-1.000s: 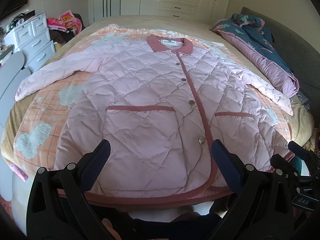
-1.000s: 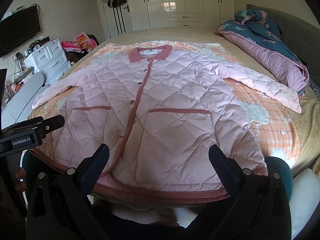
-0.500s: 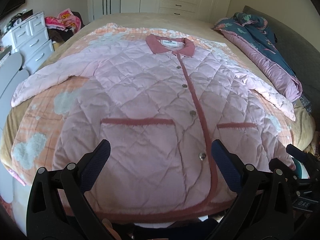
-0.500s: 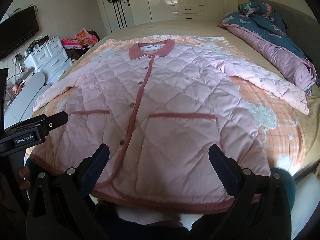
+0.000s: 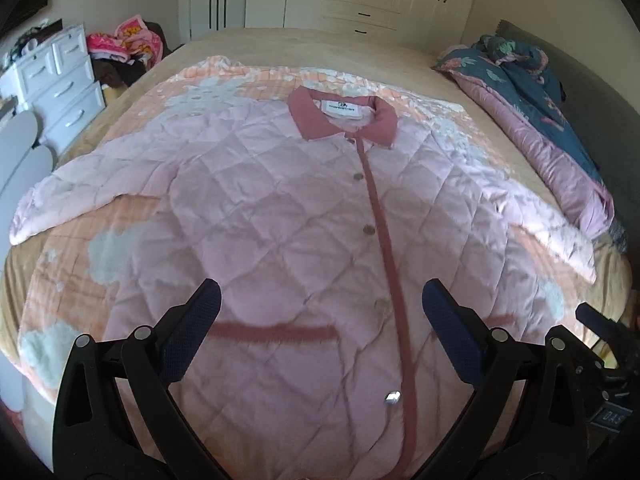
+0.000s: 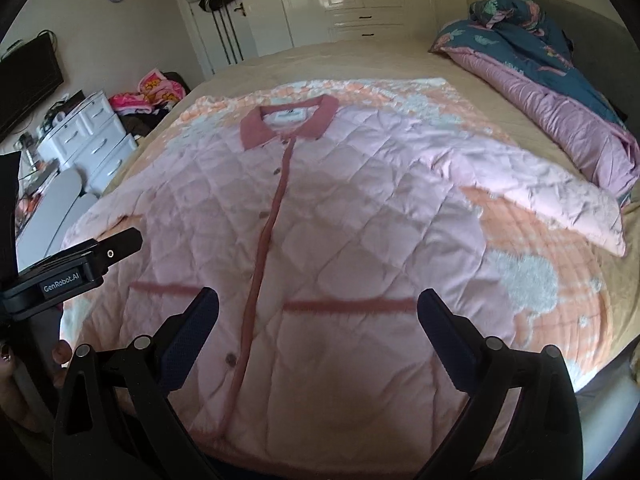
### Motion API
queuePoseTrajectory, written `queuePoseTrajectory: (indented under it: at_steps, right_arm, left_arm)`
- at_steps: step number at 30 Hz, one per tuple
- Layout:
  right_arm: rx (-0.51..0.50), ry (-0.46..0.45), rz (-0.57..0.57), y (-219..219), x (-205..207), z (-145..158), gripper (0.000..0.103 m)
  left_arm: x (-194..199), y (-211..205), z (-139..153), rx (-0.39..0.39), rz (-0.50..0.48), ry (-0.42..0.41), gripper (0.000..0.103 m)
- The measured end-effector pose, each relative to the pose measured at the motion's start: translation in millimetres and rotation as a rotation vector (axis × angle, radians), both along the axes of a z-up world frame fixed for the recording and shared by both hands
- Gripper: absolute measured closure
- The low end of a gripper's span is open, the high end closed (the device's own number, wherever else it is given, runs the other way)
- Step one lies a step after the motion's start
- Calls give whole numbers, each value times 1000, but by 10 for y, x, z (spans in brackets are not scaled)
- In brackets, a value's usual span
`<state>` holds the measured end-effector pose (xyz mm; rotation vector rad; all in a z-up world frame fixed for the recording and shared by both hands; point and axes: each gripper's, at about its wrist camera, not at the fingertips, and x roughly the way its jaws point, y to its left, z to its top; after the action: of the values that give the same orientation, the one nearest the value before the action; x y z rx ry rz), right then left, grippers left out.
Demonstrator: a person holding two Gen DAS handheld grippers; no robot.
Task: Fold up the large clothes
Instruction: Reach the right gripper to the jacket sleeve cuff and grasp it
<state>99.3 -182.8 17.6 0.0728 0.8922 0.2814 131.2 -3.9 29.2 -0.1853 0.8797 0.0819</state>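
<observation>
Both grippers have pushed forward over the hem since a second ago, so the jacket fills more of each view and its bottom edge has slid almost out of sight beneath the jaws

Largest first: the wide bed with a tan cover carries a peach-and-white patterned blanket, and on that blanket lies the pale pink quilted jacket with dusty-rose trim — face up, buttoned, collar far, hem near. Its long axis runs straight away from the jaws, collar to hem, with the rose placket marking it. A rumpled teal-and-mauve quilt sits along the bed's right edge, near the cuff of the right sleeve; the left sleeve stretches out toward a white chest of drawers standing off the bed.

The left gripper hangs above the left pocket, jaws spread wide and holding nothing. The right gripper hangs above the right pocket, equally wide and empty. Neither touches cloth as far as I can tell

Judging by the layout, no fold is made yet — each sleeve lies outward on its own gripper's side, so each hand is the nearer one for bringing its sleeve in across the placket
</observation>
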Motion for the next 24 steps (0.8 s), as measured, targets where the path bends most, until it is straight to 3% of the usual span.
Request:
queuePoseTrajectory:
  at_steps: [16,24]
  right_arm:
    - [94,-11,-104,-249,1069,268,4]
    - [169,-36,-266,-691,1586,230,4]
  left_arm:
    - [887,-28,176,-41,-3,-9,8]
    - [1332,-197,60,-46,-22,3,8]
